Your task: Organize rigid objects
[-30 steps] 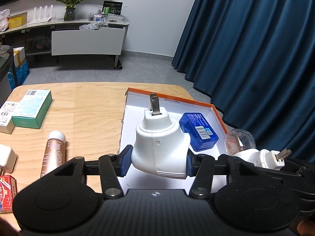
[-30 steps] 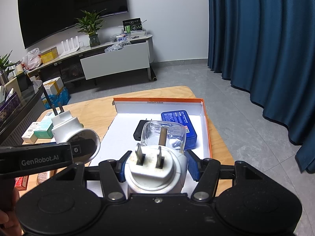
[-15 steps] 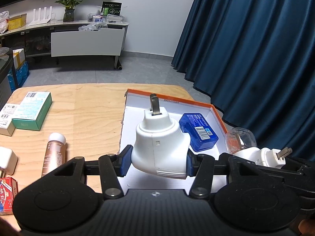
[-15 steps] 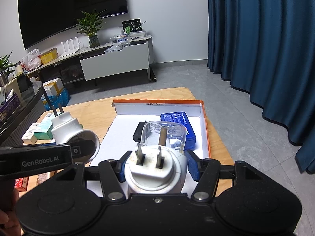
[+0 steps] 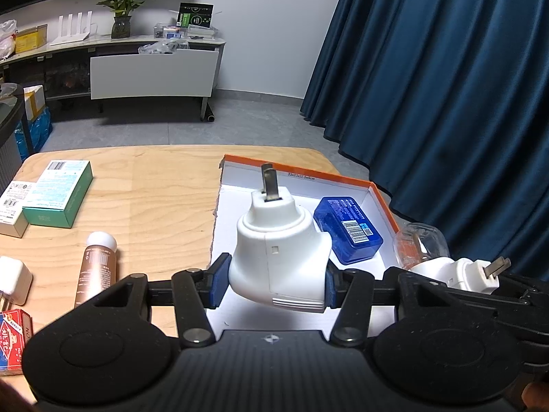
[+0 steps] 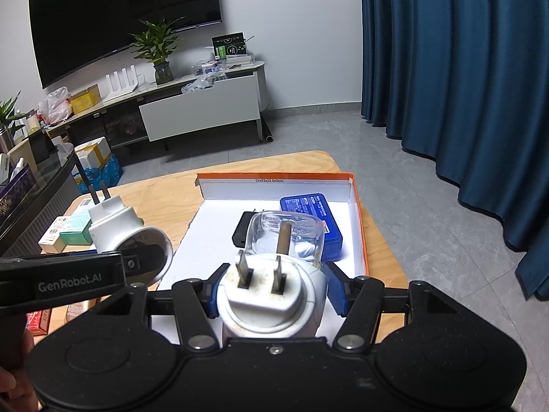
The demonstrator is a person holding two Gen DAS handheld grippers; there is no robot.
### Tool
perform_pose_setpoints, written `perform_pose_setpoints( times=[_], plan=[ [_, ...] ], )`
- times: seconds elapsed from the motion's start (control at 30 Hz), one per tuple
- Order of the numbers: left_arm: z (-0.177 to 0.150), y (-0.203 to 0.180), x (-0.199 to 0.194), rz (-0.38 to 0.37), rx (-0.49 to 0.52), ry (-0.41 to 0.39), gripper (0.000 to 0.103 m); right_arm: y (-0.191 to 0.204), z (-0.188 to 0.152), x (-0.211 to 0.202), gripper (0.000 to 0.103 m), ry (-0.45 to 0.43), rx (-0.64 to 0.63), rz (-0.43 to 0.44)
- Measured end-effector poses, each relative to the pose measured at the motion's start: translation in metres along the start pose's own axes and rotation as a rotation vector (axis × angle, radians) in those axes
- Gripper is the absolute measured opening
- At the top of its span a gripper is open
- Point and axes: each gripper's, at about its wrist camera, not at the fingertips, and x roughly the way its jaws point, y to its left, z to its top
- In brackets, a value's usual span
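Observation:
My left gripper (image 5: pixel 274 283) is shut on a white plug-in device (image 5: pixel 279 257), prongs up, above the near part of the orange-rimmed white box (image 5: pixel 382 194). My right gripper (image 6: pixel 274 292) is shut on a second white plug-in device with a clear bottle (image 6: pixel 271 295), held over the box's near edge (image 6: pixel 358 226). That device also shows at the right in the left wrist view (image 5: pixel 456 271). A blue case (image 5: pixel 348 228) and a black adapter (image 6: pixel 244 230) lie inside the box.
On the wooden table (image 5: pixel 151 185) left of the box lie a brown bottle with a white cap (image 5: pixel 94 267), a green box (image 5: pixel 60 192), a white box (image 5: pixel 12 207), a white charger (image 5: pixel 12 283) and a red card pack (image 5: pixel 12 338).
Both grippers have held nearly still with their plug-in devices; the view has shifted only slightly toward the box.

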Motion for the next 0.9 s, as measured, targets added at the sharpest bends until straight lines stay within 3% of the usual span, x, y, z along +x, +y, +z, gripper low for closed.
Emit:
perform_pose_setpoints(
  times=[0.9],
  plan=[
    [-0.0011,0.0021,-0.0001,0.005,-0.006,0.004,0.052,-0.0002,0.0,-0.0004,0.069,0.002,0.006,0.003]
  ],
)
